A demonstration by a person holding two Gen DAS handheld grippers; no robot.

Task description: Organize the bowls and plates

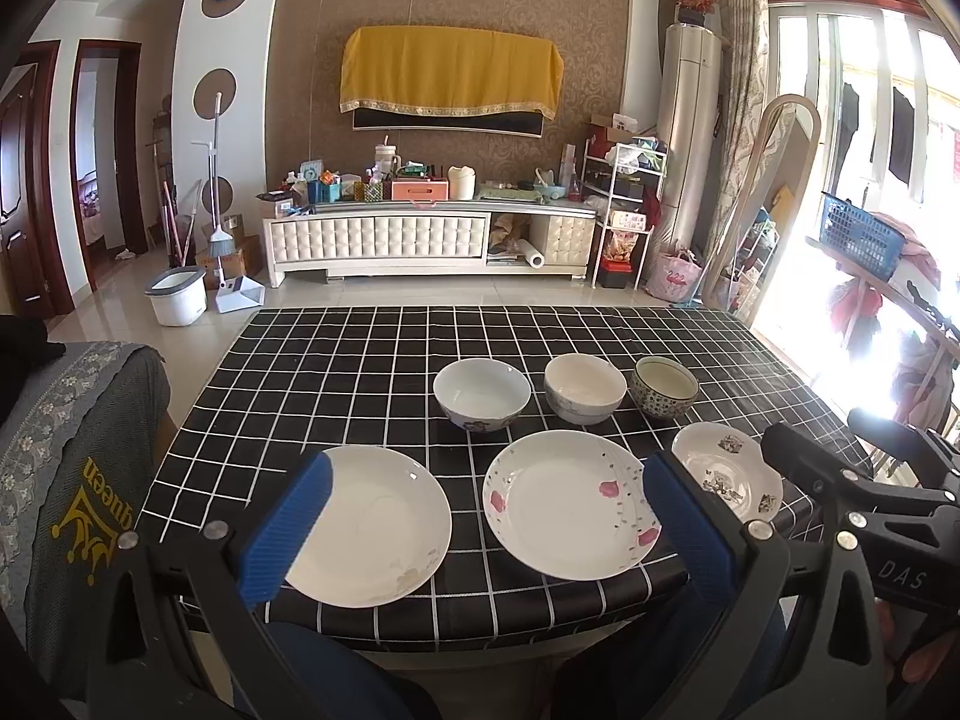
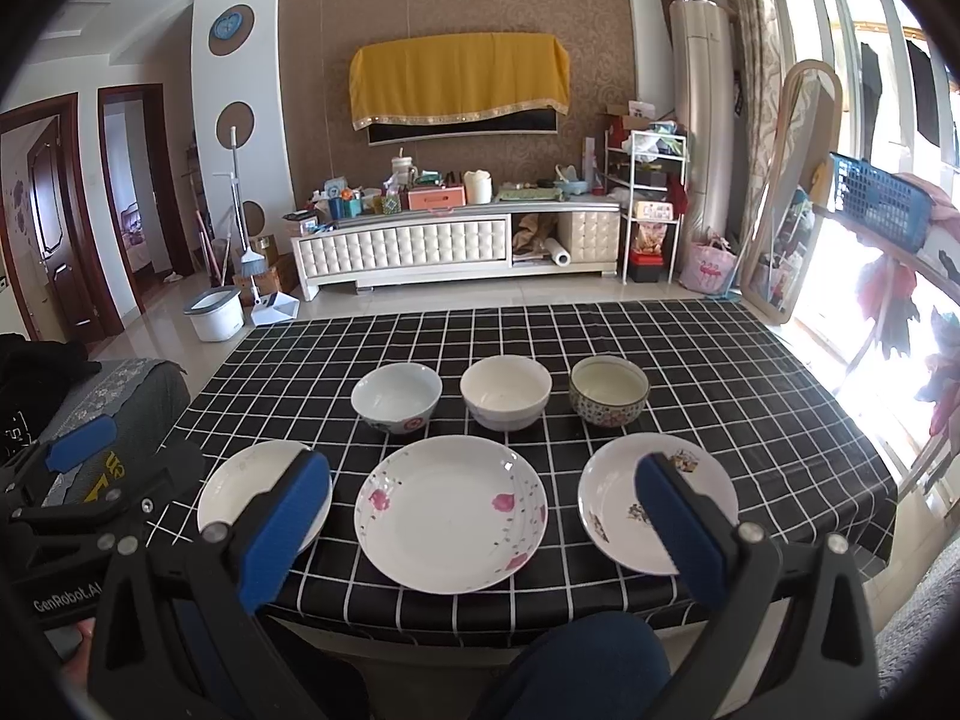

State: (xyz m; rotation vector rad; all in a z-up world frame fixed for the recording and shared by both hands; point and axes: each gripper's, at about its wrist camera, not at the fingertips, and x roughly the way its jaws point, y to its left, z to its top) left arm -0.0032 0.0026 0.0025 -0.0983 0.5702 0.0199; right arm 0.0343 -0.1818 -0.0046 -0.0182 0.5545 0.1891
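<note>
Start of task by the look of it: nothing stacked yet, all six pieces lie apart on the checked table (image 2: pixel 720 360). Both grippers hover at the near table edge, off the crockery.

Left gripper (image 1: pixel 489 531): fingers spread wide, holding nothing. Plain white plate (image 1: pixel 375 525) lies just ahead, partly behind its left finger; pink-flower plate (image 1: pixel 570 501) sits ahead between the fingers toward the right one; small printed plate (image 1: pixel 720 471) is beyond its right finger.

Right gripper (image 2: pixel 480 531): also spread wide, empty. The pink-flower plate is straight ahead between its fingers.

Further ahead of both is a row of three bowls: white bowl with red mark (image 2: pixel 396 396), cream bowl (image 2: pixel 506 391), patterned bowl (image 2: pixel 609 390).

Orientation: plates lie flat, face up; bowls are upright, mouths up. All round, so no long axis, and any approach angle works.

Next move, my guess: go down to a plate rim, one finger under the lip and one over, pinch, lift, and set it on another plate. Thin glazed rim, so slipping is a risk.
</note>
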